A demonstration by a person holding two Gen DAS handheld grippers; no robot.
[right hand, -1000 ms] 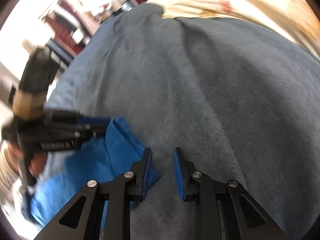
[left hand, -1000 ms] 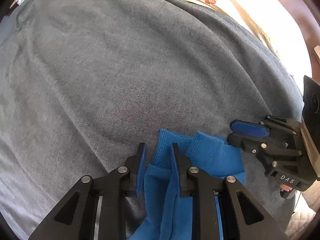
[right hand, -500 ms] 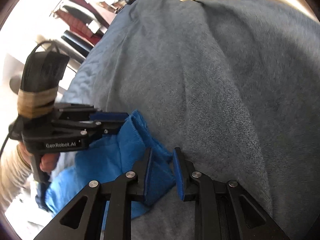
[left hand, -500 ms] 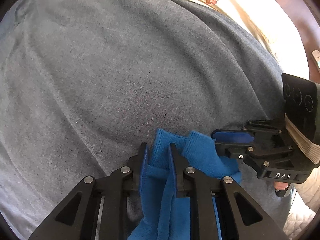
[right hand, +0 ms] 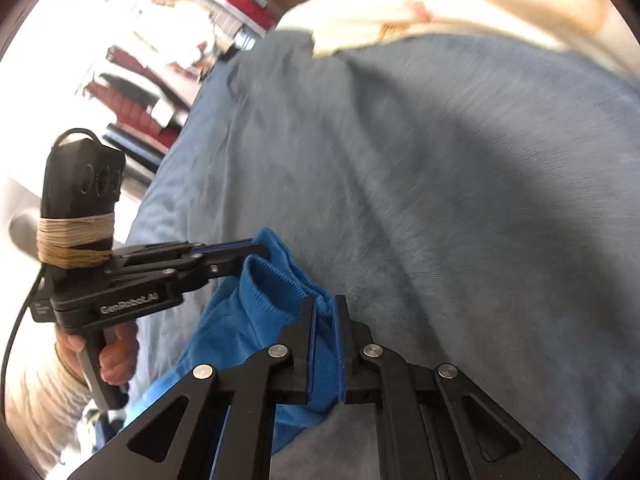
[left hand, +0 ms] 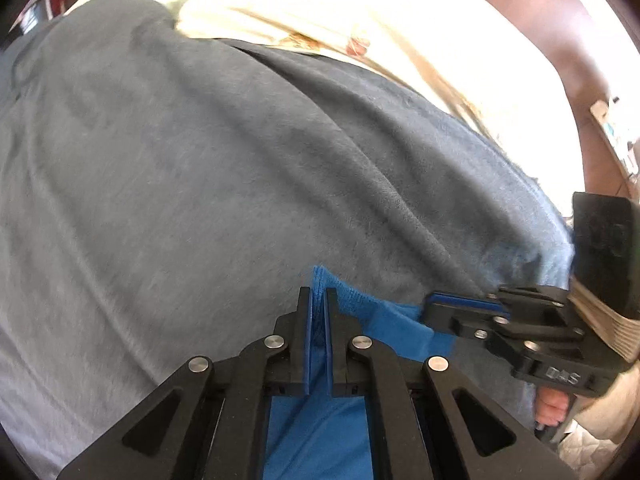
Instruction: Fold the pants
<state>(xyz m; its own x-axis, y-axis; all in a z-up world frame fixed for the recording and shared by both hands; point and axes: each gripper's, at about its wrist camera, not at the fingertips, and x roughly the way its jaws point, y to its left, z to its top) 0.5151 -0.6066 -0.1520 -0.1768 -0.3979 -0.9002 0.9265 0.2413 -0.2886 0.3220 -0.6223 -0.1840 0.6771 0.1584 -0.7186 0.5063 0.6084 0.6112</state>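
Observation:
Bright blue pants (left hand: pixel 392 320) (right hand: pixel 256 320) lie at the near edge of a grey blanket. My left gripper (left hand: pixel 319 294) is shut on one ribbed hem end of the pants, the cloth pinched between its blue pads. My right gripper (right hand: pixel 324 304) is shut on the other hem end, cloth bunched between its pads. In the left wrist view the right gripper (left hand: pixel 434 308) comes in from the right and bites the stretched hem. In the right wrist view the left gripper (right hand: pixel 260 252) comes in from the left, holding the far corner. The rest of the pants hangs below both, partly hidden.
A grey blanket (left hand: pixel 200 168) (right hand: pixel 460 184) covers the bed ahead of both grippers. A cream patterned sheet (left hand: pixel 340 20) lies beyond it. A person's hand (right hand: pixel 116 356) holds the left gripper's handle. Shelves with red items (right hand: pixel 160 80) stand at the far left.
Both grippers closed onto the blue hem ends and lifted slightly. The hem is now stretched between them instead of lying flat on the blanket.

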